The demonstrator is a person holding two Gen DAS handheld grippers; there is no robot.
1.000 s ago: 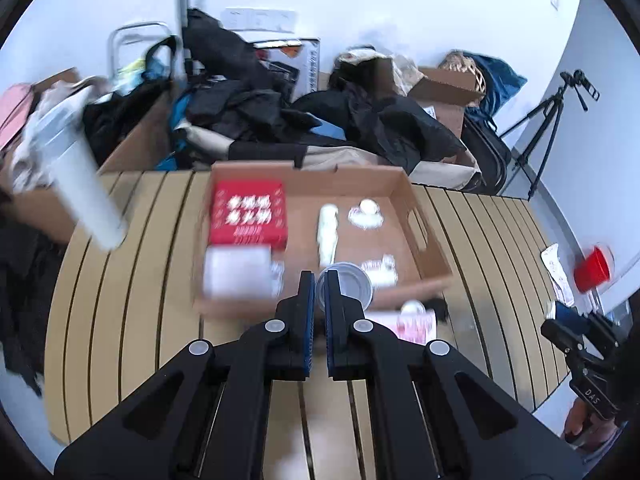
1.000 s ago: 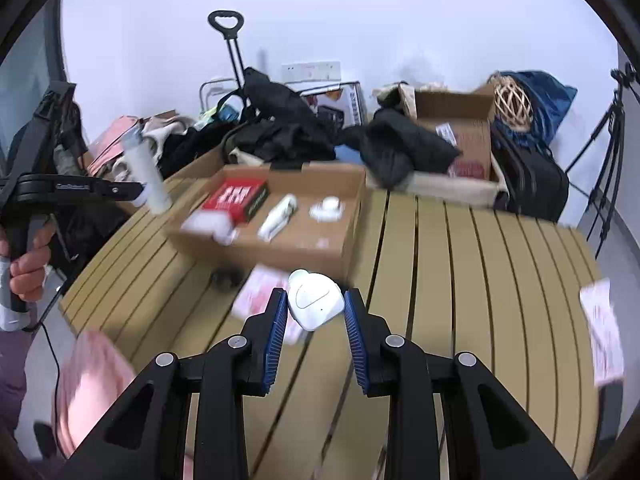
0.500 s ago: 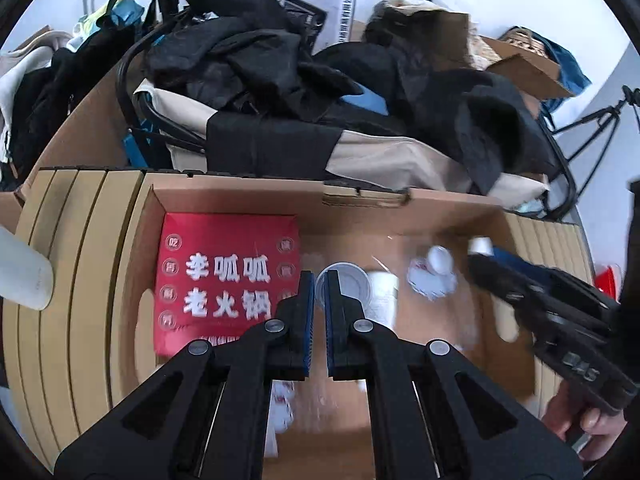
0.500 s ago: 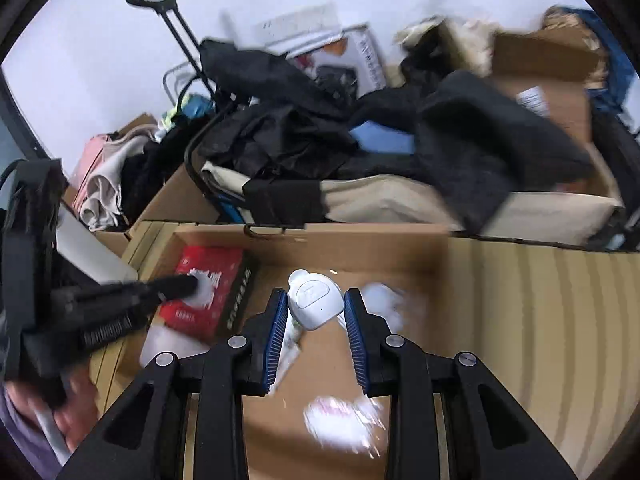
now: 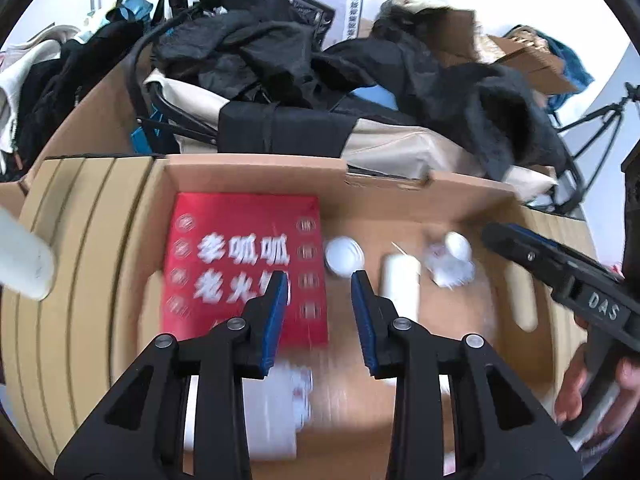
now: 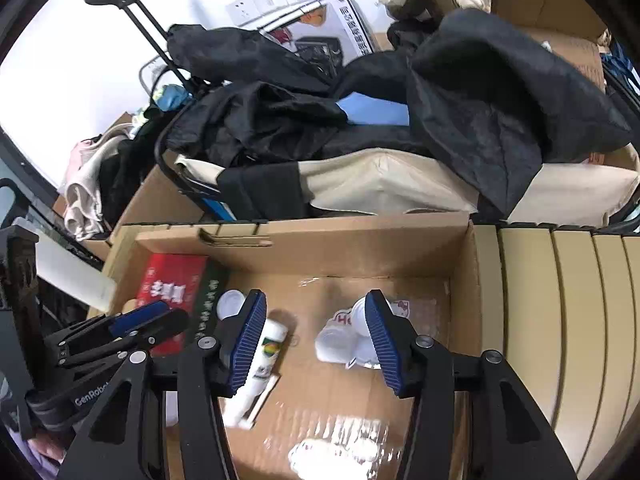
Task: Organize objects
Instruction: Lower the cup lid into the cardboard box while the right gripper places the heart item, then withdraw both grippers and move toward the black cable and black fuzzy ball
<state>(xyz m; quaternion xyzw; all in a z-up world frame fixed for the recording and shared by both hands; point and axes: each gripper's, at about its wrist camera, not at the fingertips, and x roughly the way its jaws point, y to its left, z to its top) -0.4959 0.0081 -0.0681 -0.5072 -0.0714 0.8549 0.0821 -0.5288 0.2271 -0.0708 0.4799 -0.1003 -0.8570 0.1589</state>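
Observation:
Both grippers hang over an open cardboard box point(image 5: 256, 168) on the slatted table. My left gripper point(image 5: 320, 280) is opening with nothing between its pads. A small white cup point(image 5: 342, 258) lies just past its fingertips beside a red printed box point(image 5: 244, 268). My right gripper point(image 6: 316, 300) is opening too, and its pads touch nothing. A blurred white rounded thing point(image 6: 336, 450) shows below it on the box floor. A white tube point(image 6: 260, 360) and crumpled white packets point(image 6: 340, 340) lie under its fingers. The left gripper point(image 6: 172, 318) reaches in from the left.
A white cylinder point(image 5: 24, 260) stands at the table's left edge. Behind the box, dark clothes point(image 6: 480, 100), a beige bag and more cartons are heaped. Bare table slats point(image 6: 580, 320) lie right of the box. A hand point(image 5: 576, 392) holds the right gripper point(image 5: 560, 264).
Half a second ago the left jaws were shut on the white cup and the right on the white rounded thing. Both jaws now stand apart, and both things are in the box.

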